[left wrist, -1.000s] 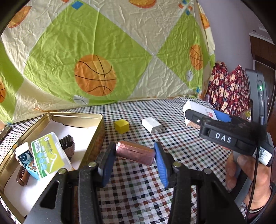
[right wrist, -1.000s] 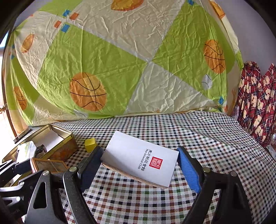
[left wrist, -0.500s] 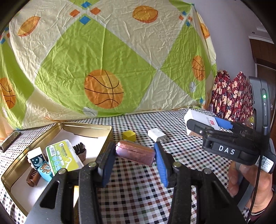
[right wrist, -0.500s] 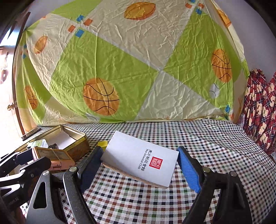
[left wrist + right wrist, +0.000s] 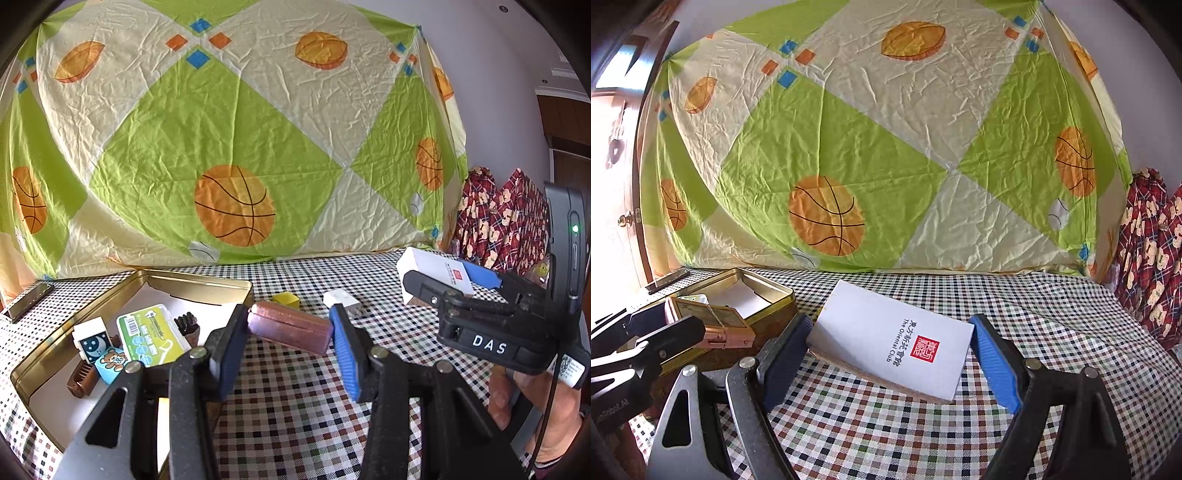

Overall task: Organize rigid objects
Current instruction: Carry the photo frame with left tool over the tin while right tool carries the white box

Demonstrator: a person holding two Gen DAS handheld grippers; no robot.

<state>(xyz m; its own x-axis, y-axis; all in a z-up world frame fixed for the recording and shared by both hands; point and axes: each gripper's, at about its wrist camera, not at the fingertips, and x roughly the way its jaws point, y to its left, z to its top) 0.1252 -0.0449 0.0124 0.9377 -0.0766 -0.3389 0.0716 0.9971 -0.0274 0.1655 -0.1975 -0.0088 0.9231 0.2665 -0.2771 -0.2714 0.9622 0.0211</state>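
Note:
My left gripper is shut on a copper-pink metallic box, held crosswise above the checked tablecloth, just right of the gold tin. My right gripper is shut on a flat white box with a red seal, held tilted above the cloth. In the left wrist view the right gripper and its white box hang at the right, with a hand below. The right wrist view shows the left gripper with the copper box in front of the tin.
The tin holds a green-labelled case, a white moon block, a blue bear block and brown clips. A yellow cube and white charger lie on the cloth. A basketball-print sheet hangs behind.
Both grippers have tilted upward and shifted a little with their boxes, so more of the hanging sheet shows. Both grips are unchanged.

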